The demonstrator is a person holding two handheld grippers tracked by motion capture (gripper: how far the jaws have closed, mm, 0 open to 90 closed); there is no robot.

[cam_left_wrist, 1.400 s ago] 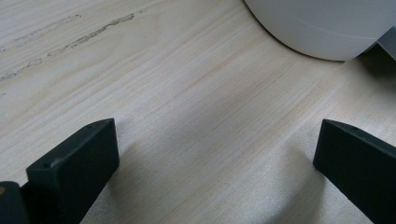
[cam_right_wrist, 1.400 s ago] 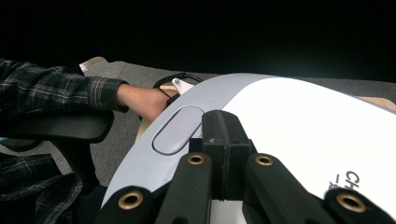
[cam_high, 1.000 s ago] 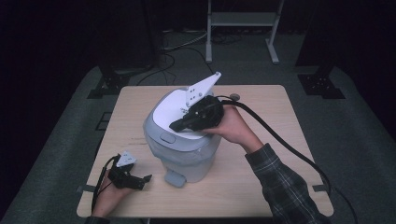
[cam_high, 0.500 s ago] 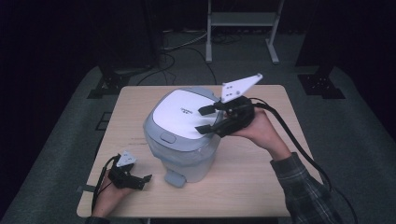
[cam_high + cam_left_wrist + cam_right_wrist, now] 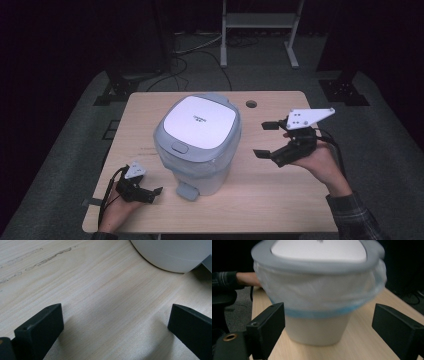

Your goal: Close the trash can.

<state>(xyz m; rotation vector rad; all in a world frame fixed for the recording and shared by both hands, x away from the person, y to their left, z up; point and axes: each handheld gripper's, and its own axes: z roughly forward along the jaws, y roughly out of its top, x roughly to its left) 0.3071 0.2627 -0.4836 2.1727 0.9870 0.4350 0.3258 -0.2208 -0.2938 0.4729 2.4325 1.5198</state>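
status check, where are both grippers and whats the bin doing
Right gripper open, jaws just opened, nothing between them, off to the bin's side. Left gripper open, low on table. Bin lid shut, bag liner under rim. Nothing in the way.

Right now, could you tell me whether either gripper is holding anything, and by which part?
Nothing is held. The right gripper stands open beside the pedal bin; the left gripper is open over bare table.
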